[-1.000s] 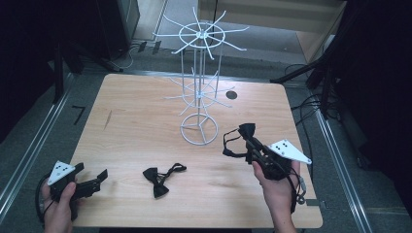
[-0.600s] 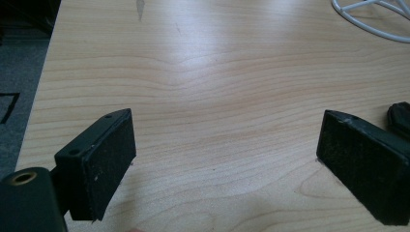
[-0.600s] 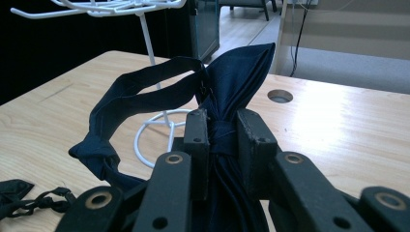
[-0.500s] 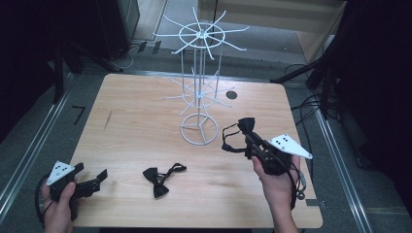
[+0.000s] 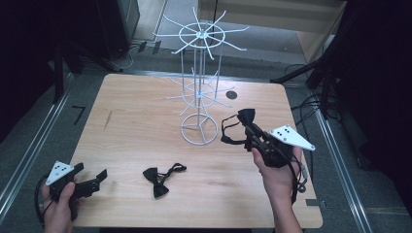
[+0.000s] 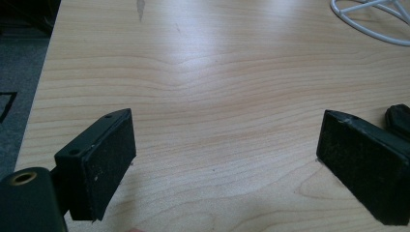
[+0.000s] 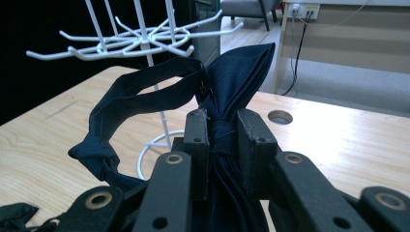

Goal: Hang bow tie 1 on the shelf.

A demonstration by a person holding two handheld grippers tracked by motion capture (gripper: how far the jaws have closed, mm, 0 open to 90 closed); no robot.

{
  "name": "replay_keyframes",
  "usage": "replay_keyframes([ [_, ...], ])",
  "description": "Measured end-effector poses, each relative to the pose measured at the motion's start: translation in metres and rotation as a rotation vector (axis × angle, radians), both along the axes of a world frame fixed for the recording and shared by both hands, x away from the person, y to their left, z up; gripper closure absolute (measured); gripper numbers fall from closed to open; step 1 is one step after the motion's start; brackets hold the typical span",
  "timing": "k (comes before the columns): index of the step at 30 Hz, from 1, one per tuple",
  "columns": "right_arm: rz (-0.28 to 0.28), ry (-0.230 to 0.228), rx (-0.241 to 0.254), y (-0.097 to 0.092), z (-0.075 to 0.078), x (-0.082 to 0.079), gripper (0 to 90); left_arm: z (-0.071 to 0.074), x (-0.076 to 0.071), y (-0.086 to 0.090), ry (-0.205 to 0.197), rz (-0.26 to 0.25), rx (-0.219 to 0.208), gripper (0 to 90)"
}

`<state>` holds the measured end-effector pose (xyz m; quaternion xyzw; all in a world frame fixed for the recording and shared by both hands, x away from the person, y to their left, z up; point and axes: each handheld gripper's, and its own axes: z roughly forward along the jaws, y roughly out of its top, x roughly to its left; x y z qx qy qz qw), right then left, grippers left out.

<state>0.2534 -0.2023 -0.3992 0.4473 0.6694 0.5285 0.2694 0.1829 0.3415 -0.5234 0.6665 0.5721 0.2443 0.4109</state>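
My right gripper [image 5: 248, 130] is shut on the knot of a dark blue bow tie [image 7: 232, 82], held above the table to the right of the white wire rack [image 5: 199, 73]. Its strap loop [image 7: 130, 104] hangs out to the left toward the rack's ring base [image 5: 199, 129]. A second black bow tie [image 5: 156, 177] lies flat on the table near the front middle. My left gripper [image 5: 92, 180] rests low at the front left corner, jaws wide open with bare wood between them [image 6: 227, 145]; the edge of the lying bow tie [image 6: 399, 118] peeks behind its right jaw.
The wooden table [image 5: 136, 111] has a round cable hole [image 5: 231, 95] at the back right. The rack's hooks [image 7: 121, 41] spread out at two levels. Metal rails run along both sides of the table, with dark floor beyond.
My right gripper has shifted slightly with the bow tie held in it, staying right of the rack base. The left gripper has stayed put.
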Motion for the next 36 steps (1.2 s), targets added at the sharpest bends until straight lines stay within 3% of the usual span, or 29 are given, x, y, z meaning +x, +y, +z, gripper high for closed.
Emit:
replay_keyframes([
  [20,0.0,-0.024,0.006,0.007,0.024,0.015,77.0,0.0,0.0,0.0,0.005,-0.002,-0.001,7.3],
  [33,-0.019,-0.002,0.032,0.01,0.022,0.034,77.0,0.0,-0.001,0.0,0.0,-0.002,-0.004,7.3],
  [36,-0.024,0.005,0.065,0.01,0.023,0.039,77.0,0.0,0.0,0.0,0.003,-0.003,-0.005,7.3],
])
